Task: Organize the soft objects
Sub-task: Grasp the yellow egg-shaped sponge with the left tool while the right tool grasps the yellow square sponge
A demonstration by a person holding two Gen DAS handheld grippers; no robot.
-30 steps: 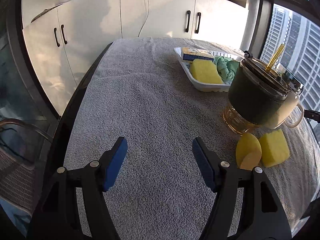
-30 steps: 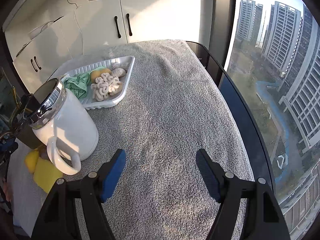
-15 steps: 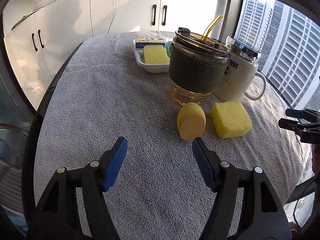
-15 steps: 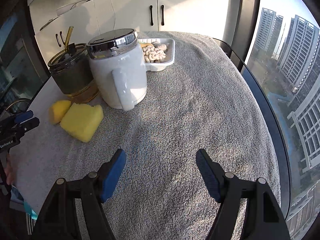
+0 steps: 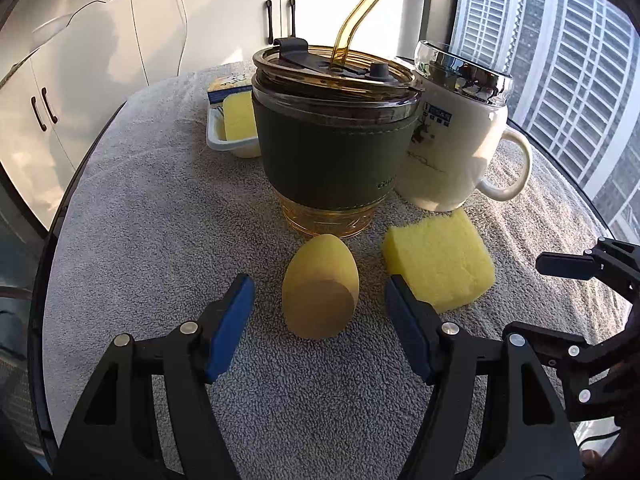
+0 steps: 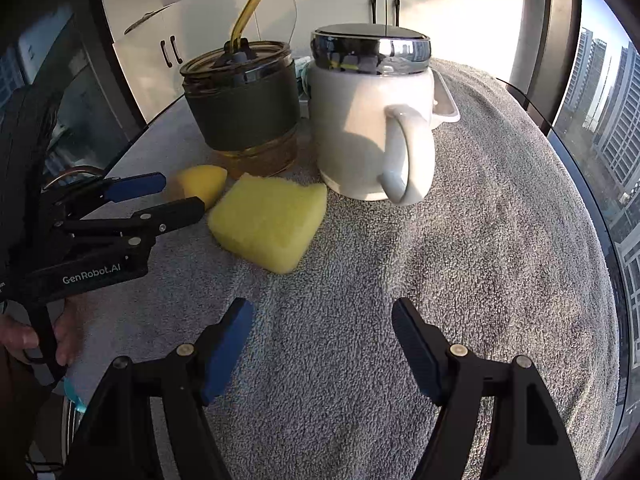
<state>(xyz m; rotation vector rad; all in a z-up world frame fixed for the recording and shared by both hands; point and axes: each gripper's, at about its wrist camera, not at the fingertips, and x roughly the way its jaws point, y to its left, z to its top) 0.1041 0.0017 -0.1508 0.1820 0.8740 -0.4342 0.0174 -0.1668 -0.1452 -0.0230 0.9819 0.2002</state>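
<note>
Left wrist view: left gripper (image 5: 318,304) open, holding nothing; egg-shaped yellow sponge (image 5: 320,286) lies between the blue pads (image 5: 230,320), untouched, long axis toward 12 o'clock, narrow tip at the tumbler (image 5: 332,140). Square yellow sponge (image 5: 438,258) at 2 o'clock from it, before the white mug (image 5: 452,136).

Right wrist view: right gripper (image 6: 322,340) open, empty, over grey towel (image 6: 480,260). Square sponge (image 6: 268,222) at 11 o'clock, touching neither finger.
</note>
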